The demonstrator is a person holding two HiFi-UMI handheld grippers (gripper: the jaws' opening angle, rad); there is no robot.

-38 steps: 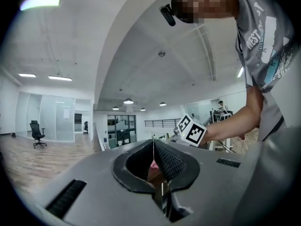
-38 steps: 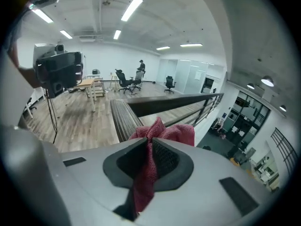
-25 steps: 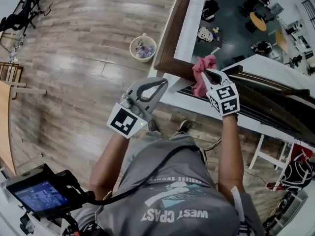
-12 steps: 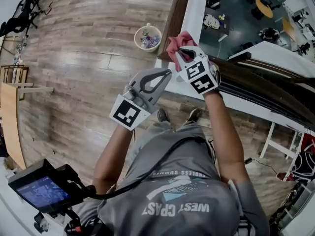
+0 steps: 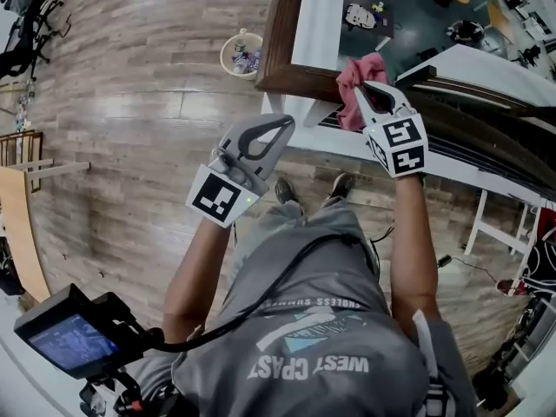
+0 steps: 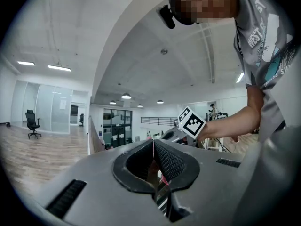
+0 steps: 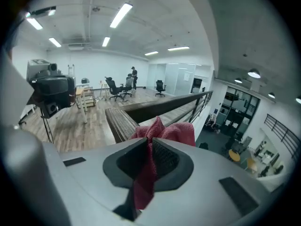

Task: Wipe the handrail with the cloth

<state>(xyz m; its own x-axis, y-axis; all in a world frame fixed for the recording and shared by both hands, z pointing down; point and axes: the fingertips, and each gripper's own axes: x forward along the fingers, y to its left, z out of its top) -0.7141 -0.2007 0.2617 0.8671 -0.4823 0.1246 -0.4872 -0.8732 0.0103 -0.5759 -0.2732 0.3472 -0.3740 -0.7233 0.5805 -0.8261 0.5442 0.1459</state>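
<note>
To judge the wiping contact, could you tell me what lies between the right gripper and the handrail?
Only the red cloth, clamped in the right gripper and bunched before the handrail; the right gripper view shows it.

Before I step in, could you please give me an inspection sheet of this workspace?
Surface: brown wooden handrail, corner section.
Job's things: pink cloth bunched over the handrail beside the corner.
Clutter: white basket of small items on the wood floor.
Grippers: right gripper shut on the cloth; left gripper shut, empty, apart from the cloth.
Cables: black cable across the person's shirt to a screen unit.
Surroundings: open lower floor with tables beyond the rail.
</note>
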